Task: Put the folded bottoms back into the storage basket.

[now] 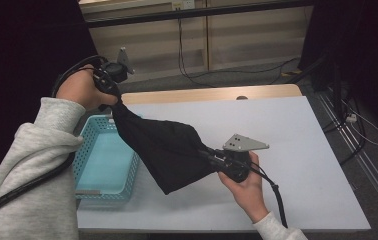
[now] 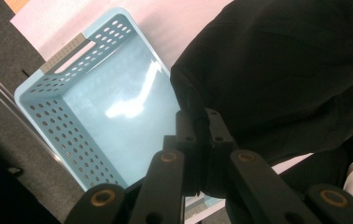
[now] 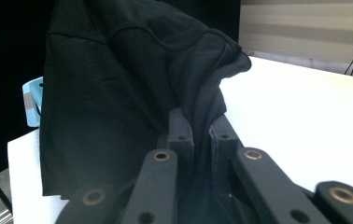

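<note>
Left gripper [image 1: 113,89], up at 10 o'clock in the high view, jaws clamped on one corner of the black cloth [image 1: 164,147]. Right gripper [image 1: 208,154], near centre, jaws clamped on another bunched edge (fabric squeezed between the pads in the right gripper view). The cloth is soft, matte, with a stitched hem; it hangs stretched between both grippers, sagging to a point at 6 o'clock above the white table [image 1: 302,150]. Light-blue perforated plastic basket [image 1: 89,150], rectangular, lies at 9 o'clock, partly under the cloth.
</note>
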Demonstrator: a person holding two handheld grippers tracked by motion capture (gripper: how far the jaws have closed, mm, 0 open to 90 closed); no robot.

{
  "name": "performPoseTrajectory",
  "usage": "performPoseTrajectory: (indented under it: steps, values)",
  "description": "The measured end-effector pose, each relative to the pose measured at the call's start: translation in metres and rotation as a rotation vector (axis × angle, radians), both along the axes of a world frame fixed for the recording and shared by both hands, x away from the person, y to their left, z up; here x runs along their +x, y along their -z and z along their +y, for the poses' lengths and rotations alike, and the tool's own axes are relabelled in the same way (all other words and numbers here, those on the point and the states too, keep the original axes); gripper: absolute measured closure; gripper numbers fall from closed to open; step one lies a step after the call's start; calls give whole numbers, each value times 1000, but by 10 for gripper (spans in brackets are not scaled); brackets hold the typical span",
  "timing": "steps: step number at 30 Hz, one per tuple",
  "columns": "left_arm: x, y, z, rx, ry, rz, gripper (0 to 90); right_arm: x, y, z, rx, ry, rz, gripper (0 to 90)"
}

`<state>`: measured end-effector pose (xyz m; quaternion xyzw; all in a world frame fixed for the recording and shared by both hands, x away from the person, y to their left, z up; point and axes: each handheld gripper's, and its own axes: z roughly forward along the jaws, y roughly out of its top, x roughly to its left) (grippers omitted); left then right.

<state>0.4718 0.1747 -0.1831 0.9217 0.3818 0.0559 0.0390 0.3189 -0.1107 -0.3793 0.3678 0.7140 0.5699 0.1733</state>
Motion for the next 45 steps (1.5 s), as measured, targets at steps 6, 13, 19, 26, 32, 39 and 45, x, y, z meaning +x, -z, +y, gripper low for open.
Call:
performPoseTrajectory:
  steps: [6,13,19,26,32,39,45]
  values:
    - [-2,-5,7,0,-17,0,872,0,1,7,-1,-9,-7,829]
    - [-2,-10,20,-1,-38,-4,872,0,-5,17,1,-21,-22,828]
    - [-1,-14,30,-9,-60,-1,872,3,-5,29,6,-29,-20,828]
    - [1,-14,45,-7,-83,5,872,6,-6,43,-5,-44,-18,828]
    - [3,-16,57,-5,-99,0,872,5,-6,58,-18,-70,-16,828]
    - [7,-17,66,-11,-108,-1,872,9,-7,71,-42,-78,-22,828]
    - [12,-22,75,-5,-124,-1,872,13,-7,81,-34,-80,-24,828]
